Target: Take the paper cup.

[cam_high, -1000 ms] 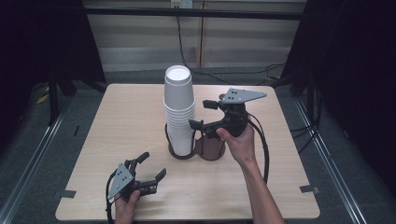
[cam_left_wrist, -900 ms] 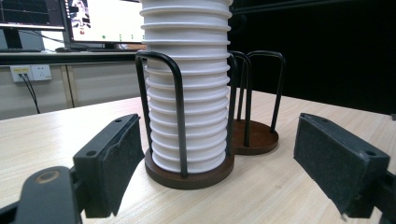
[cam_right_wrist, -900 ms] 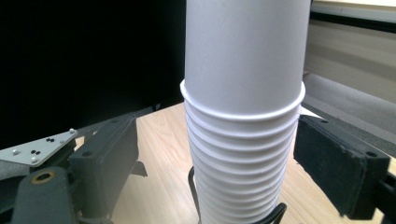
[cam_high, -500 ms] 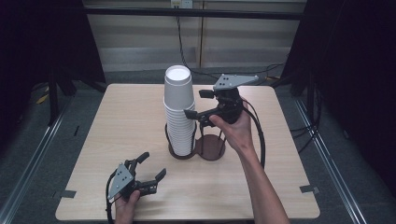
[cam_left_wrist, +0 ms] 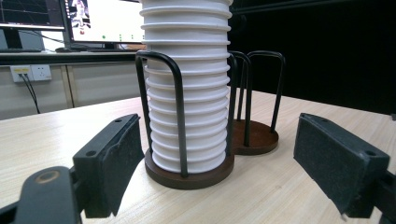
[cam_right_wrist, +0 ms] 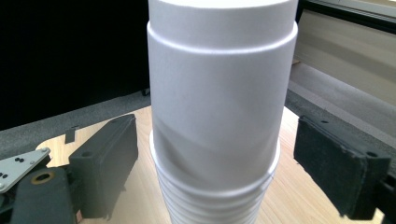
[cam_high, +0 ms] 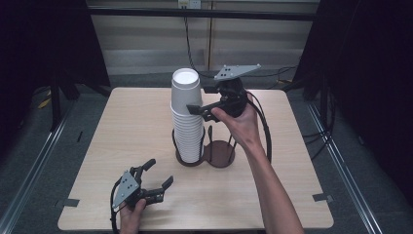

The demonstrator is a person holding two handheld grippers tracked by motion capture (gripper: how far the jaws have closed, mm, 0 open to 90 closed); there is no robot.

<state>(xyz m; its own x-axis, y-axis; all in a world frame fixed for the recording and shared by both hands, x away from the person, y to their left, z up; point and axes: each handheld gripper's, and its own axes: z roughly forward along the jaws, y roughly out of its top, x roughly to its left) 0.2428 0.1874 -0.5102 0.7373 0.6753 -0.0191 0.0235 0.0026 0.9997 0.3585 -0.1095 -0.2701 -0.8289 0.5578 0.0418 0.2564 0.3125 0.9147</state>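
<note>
A tall stack of white paper cups (cam_high: 186, 117) stands in the left ring of a dark two-ring wire holder (cam_high: 220, 155) at the table's middle. My right gripper (cam_high: 198, 101) is raised beside the top of the stack, open. In the right gripper view the top cup (cam_right_wrist: 219, 93) sits between the two black pads (cam_right_wrist: 107, 163), with a gap on each side. My left gripper (cam_high: 160, 172) rests low near the front left of the table, open and holding nothing. It faces the cup stack (cam_left_wrist: 187, 93) and the holder's base (cam_left_wrist: 187, 175) from a short distance.
The holder's right ring (cam_left_wrist: 256, 137) has no cups in it. The light wooden table (cam_high: 131, 126) is bare to the left of the holder. Cables hang off the far right edge. Dark curtains and a floor rail surround the table.
The right gripper has risen from beside the holder's base to the top of the cup stack and moved slightly left toward it. The left gripper has stayed put.
</note>
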